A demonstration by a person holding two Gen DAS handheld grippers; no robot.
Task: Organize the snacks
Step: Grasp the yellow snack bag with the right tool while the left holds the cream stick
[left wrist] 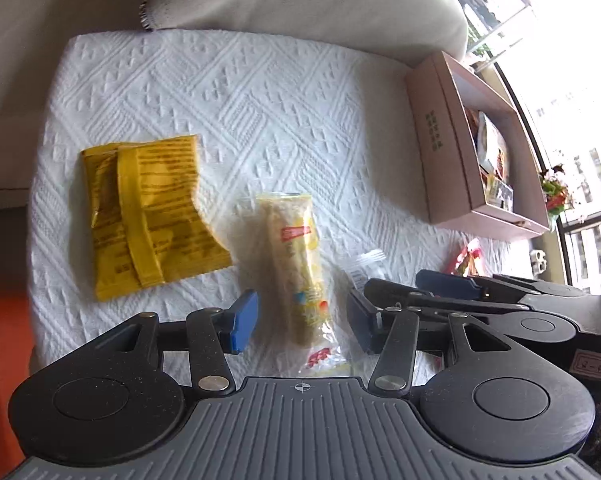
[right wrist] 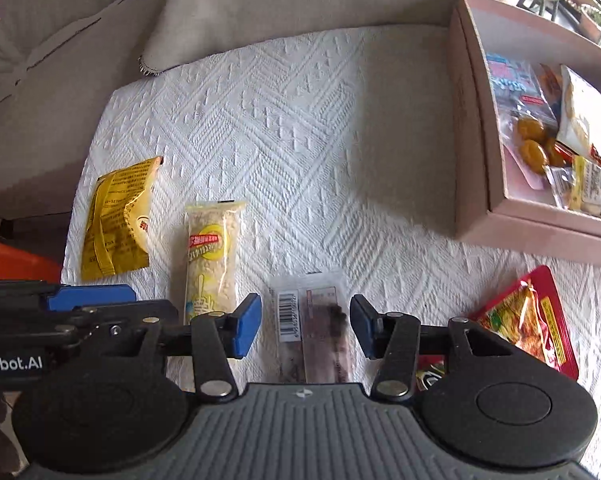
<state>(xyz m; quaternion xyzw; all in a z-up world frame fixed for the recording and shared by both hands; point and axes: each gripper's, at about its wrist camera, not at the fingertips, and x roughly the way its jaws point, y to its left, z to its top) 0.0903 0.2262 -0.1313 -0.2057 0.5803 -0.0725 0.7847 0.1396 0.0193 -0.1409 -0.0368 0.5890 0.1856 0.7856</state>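
My right gripper hangs released over the clear packet, well short of the pink box; left gripper spread astride the rice-bar pack, pads not touching. Both look light, crinkly, slippery; I'd pinch mid-body across the width.

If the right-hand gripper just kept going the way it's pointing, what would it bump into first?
Most likely the clear packet with a barcode, which lies on the white cloth between the open fingers of the right gripper. How far off is unclear.
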